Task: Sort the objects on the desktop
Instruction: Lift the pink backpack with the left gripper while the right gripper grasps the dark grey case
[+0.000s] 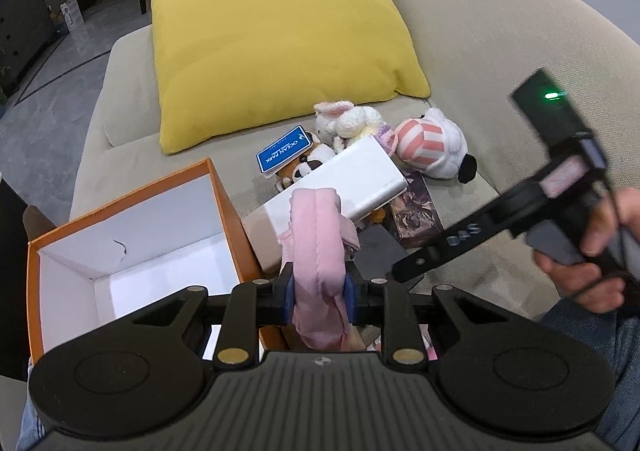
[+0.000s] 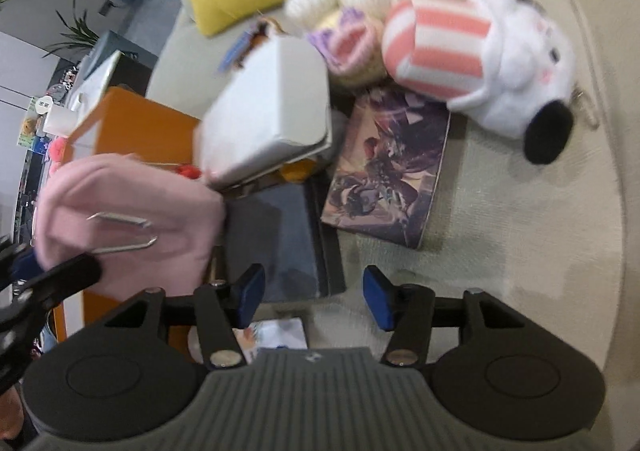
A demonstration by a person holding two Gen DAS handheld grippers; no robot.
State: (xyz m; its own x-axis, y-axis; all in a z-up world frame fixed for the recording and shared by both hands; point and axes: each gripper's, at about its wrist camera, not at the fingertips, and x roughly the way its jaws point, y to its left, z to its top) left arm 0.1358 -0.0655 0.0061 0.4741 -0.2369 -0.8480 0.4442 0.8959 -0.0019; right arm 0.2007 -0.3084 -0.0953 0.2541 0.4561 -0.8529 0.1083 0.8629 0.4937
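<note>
My left gripper (image 1: pixel 318 297) is shut on a pink fabric item (image 1: pixel 318 239) and holds it up beside the open orange box (image 1: pixel 224 191), whose white inside shows. The pink fabric item also shows at the left of the right wrist view (image 2: pixel 132 211). My right gripper (image 2: pixel 314 297) is open and empty above a dark flat case (image 2: pixel 280 239) on the sofa. The pile holds a white box (image 1: pixel 352 179), an illustrated box (image 2: pixel 388 171), a blue Ocean Park card (image 1: pixel 284 149), a striped white plush (image 2: pixel 480 63) and a knitted rabbit plush (image 1: pixel 344 121).
A large yellow cushion (image 1: pixel 272 47) leans at the back of the beige sofa (image 1: pixel 480 31). The right gripper's handle and a hand (image 1: pixel 580 251) show at the right. A small card (image 2: pixel 276 335) lies below the right fingers.
</note>
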